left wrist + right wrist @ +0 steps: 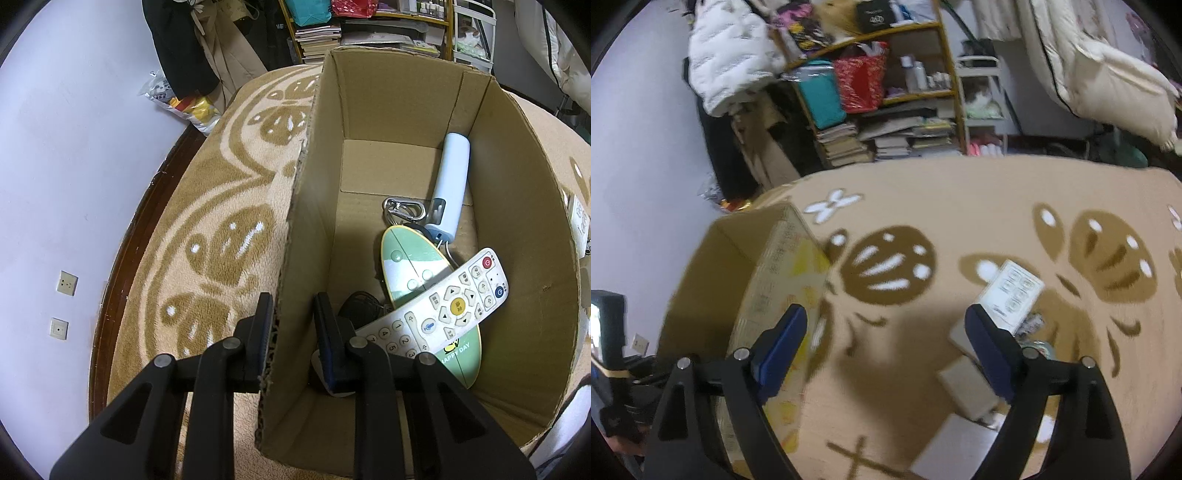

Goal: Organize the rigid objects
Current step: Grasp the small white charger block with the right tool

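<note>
The left gripper (pixel 293 325) is clenched on the near wall of the cardboard box (pixel 388 99), one finger outside and one inside, the corrugated edge pinched between the pads. The box stands on a beige carpet (pixel 221 206) with a brown leaf pattern.

Inside the box lie a white remote control (pixel 443 306) – its lower end cut off behind the gripper's inner finger – and, under it, a green oval board (pixel 410 266) printed with "HAPPY DAY". A pale blue cylinder (pixel 452 181) leans against the right wall, with a metal carabiner (pixel 404 208) beside its lower end. Something dark and rounded sits low in the box just behind the inner finger; what it is cannot be made out.

The right gripper (pixel 886 328) is released, its jaws spread wide with nothing between them but carpet. It hangs beside the box, whose outer wall shows yellow print in that view. Past its right finger lies a small white card-like box (pixel 1012 295) with printed icons – its near end is hidden by the finger. Below that, several flat grey and white items (pixel 967 391) are too blurred to identify. The whole right wrist view is smeared by motion.
</note>
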`<action>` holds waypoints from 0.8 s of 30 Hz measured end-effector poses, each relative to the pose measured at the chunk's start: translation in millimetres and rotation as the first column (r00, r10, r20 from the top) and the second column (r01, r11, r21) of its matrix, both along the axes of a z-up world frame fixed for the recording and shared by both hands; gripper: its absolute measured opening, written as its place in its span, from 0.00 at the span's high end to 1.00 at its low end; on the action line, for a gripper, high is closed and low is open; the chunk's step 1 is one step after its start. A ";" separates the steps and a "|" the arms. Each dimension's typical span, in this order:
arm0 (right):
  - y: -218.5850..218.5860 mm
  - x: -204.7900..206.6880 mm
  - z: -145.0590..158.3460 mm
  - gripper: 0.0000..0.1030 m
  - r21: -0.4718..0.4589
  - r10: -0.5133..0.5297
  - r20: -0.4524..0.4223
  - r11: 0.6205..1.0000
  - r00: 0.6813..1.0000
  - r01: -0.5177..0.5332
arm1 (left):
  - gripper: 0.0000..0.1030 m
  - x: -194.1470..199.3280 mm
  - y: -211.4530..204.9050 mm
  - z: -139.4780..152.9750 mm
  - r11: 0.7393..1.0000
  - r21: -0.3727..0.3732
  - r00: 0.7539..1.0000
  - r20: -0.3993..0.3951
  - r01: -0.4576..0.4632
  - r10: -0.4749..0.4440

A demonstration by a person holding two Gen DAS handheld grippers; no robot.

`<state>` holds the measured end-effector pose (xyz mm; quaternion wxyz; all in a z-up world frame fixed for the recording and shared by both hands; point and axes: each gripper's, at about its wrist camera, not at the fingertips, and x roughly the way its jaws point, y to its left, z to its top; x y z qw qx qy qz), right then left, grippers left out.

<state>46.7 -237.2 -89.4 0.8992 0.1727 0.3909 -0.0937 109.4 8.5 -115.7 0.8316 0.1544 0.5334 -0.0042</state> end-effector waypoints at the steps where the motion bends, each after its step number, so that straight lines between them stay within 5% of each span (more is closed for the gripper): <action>1: -5.7 -1.6 -4.2 0.11 0.008 -0.012 -0.009 1.000 1.000 0.012 | 0.78 0.0 -0.1 0.0 1.000 0.001 1.000 0.000 0.001 -0.001; 9: -28.5 -13.5 -29.8 0.11 0.067 -0.060 -0.048 0.996 0.997 0.063 | 0.78 -0.4 -1.5 -0.2 1.000 0.012 1.000 0.002 0.006 -0.006; 17: -38.2 -10.1 -58.3 0.22 0.107 -0.062 -0.163 0.991 0.985 0.081 | 0.78 -0.4 -2.1 -0.5 1.000 0.013 1.000 0.002 0.006 -0.006; 24: -35.3 -9.1 -64.3 0.57 0.066 -0.054 -0.216 0.995 0.975 0.070 | 0.78 -0.5 -3.0 -0.3 1.000 0.015 1.000 0.001 0.007 -0.007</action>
